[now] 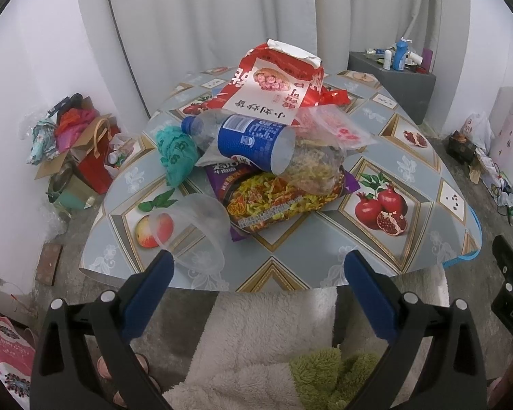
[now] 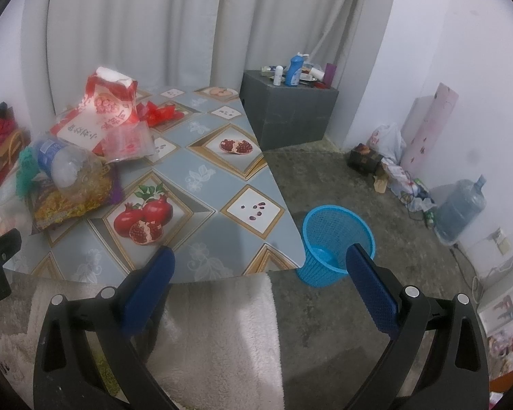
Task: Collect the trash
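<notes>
Clear plastic cup (image 1: 196, 230) lies just ahead-left of our spread left gripper (image 1: 258, 266); our right gripper (image 2: 260, 266), also spread, sits farther off.

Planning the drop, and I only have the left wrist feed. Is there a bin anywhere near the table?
Observer: Yes. The right wrist view shows a blue mesh bin on the floor, just off the table corner.
Operator: Anything in it?
Observer: Its inside looks bare apart from the blue bottom.
Operator: Is the right gripper holding anything?
Observer: No. The right gripper is open, its right blue pad in front of the bin, nothing between the pads.
Operator: Any trash on the table I can't see?
Observer: None extra; on that side the tablecloth past the pile is bare, up to the edge by the bin.
</notes>
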Available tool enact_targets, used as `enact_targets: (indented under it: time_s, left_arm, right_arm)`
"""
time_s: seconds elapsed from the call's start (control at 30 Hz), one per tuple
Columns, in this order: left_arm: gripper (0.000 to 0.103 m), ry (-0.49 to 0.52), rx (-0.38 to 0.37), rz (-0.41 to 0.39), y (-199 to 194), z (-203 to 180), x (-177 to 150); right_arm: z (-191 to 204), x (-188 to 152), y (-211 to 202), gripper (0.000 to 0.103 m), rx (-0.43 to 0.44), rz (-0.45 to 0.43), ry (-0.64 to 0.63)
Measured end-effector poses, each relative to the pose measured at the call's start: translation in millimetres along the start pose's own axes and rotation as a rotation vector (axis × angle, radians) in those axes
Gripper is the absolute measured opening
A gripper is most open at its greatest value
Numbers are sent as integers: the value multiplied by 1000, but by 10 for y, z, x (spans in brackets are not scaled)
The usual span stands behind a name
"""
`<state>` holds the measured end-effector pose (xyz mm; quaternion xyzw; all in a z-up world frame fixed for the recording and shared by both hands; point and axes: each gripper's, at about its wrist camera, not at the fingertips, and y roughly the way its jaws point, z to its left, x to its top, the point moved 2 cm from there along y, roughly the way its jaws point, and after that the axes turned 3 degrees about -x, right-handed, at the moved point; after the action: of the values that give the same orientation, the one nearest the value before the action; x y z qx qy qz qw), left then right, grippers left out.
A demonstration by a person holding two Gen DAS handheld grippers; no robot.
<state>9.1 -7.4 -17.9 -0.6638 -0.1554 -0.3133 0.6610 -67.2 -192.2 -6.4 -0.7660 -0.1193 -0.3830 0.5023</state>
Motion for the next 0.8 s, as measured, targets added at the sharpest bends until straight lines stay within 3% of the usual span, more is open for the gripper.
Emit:
enact_targets:
  time_s: [0.8]
  left_arm:
    - [98, 1, -1, 1, 3, 10, 11]
  right_arm:
    - [84, -30, 29, 95, 10, -2, 1]
